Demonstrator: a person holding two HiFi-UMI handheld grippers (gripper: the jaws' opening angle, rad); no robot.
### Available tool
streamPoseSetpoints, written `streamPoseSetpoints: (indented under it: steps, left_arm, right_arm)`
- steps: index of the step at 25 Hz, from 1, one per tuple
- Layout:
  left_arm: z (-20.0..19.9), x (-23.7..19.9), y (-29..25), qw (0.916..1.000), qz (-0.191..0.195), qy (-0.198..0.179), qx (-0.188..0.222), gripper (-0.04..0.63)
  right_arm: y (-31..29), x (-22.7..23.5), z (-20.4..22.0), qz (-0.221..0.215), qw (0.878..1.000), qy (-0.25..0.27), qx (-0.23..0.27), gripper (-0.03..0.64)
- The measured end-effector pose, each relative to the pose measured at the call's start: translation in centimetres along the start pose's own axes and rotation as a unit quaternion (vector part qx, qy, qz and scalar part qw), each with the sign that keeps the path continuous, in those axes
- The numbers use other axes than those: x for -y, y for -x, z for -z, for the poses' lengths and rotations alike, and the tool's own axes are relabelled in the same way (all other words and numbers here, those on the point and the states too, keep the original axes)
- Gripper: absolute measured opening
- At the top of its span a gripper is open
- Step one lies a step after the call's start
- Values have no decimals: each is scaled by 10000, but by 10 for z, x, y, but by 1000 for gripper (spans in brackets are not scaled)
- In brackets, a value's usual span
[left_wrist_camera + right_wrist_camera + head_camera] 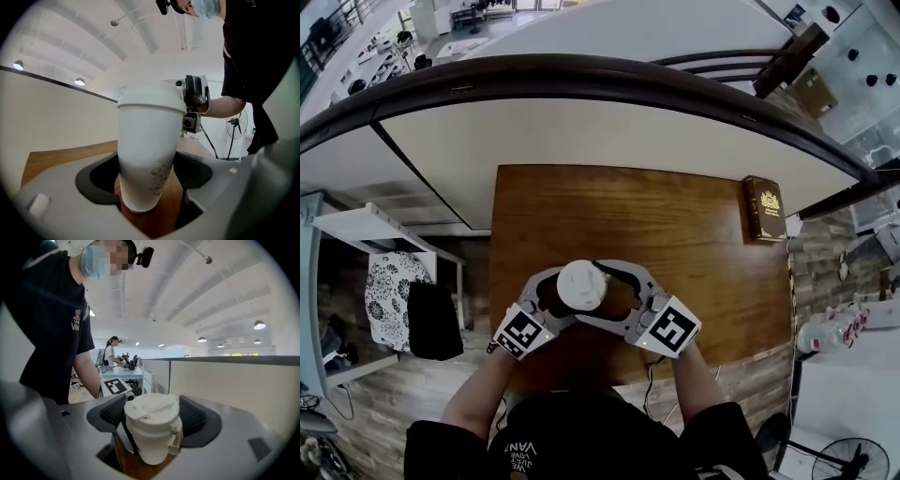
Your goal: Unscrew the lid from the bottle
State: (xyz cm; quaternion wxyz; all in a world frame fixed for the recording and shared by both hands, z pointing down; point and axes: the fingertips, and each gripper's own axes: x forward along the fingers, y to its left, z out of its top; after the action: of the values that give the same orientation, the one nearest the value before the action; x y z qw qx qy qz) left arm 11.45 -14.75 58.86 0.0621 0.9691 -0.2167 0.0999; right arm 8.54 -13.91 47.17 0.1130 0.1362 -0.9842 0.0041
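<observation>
Head view first: both of my tools meet over the near middle of the brown wooden surface [675, 234], where the white plastic bottle stands upright, only its round white lid [581, 284] showing from above. My left gripper [558, 302] comes in from the left and my right gripper [607, 292] from the right, their black-and-white marker cubes nearest my body. A dark brown box with gold ornament [764, 208] lies at the far right edge, well apart from the bottle; its gold print is too small to read. On my black shirt the pale letters "VAN" can be made out.

Left gripper view: my jaws are closed on the lower body of the bottle [147, 154], one dark pad against each side. A faint grey mark on its wall is unreadable. The right gripper sits up at the lid.

Right gripper view: my jaws clamp the lid [152, 411], a ribbed pad touching each side. It sits on the bottle's neck.
</observation>
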Motion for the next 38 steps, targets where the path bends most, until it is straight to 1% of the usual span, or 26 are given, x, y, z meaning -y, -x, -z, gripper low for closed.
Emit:
streamPoseSetpoints:
  steps: [3,5,7,9,12,14,17,21,25,32,34,38]
  left_arm:
    - [1,0,1,10000,-31,-9,-9,357]
    - [2,-1,1,10000,-45,17,-12,357]
    - [2,-2,1,10000,-55,34,-16,357]
    - [2,-3,1,10000,-63,50,-23,357]
    - [3,-2,1,10000,-51,71,-34,357]
    - [2,-1,0,10000,-32,84,-42,357]
    - [3,-2,1,9999,-14,108,-52,357]
    - [4,-1,0,9999,18,145,-66,357]
    - [3,2,-1,9999,37,149,-77,357]
    - [5,-1,-1,9998,16,161,-73,356]
    - [5,-1,0,9998,29,173,-82,357]
    - [7,-3,0,9997,41,210,-107,357]
  right_arm:
    - [-1,-2,2,-502,9987,84,-81,328]
    - [-2,-1,3,-573,9982,88,-125,328]
    - [-1,2,1,-349,9994,51,-64,328]
    - [4,5,-3,160,9997,-67,144,328]
    - [12,7,-6,988,9938,-326,380,328]
    - [13,4,-7,1363,9893,-379,354,330]
    - [3,3,-5,1700,9846,-383,150,339]
    - [-7,12,5,1859,9810,-544,-65,341]
    - [-10,14,10,1798,9822,-473,-251,341]
    - [-14,15,8,1726,9835,-352,-402,341]
    - [-14,16,9,1836,9810,-450,-431,341]
    - [-12,21,8,2129,9735,-776,-303,341]
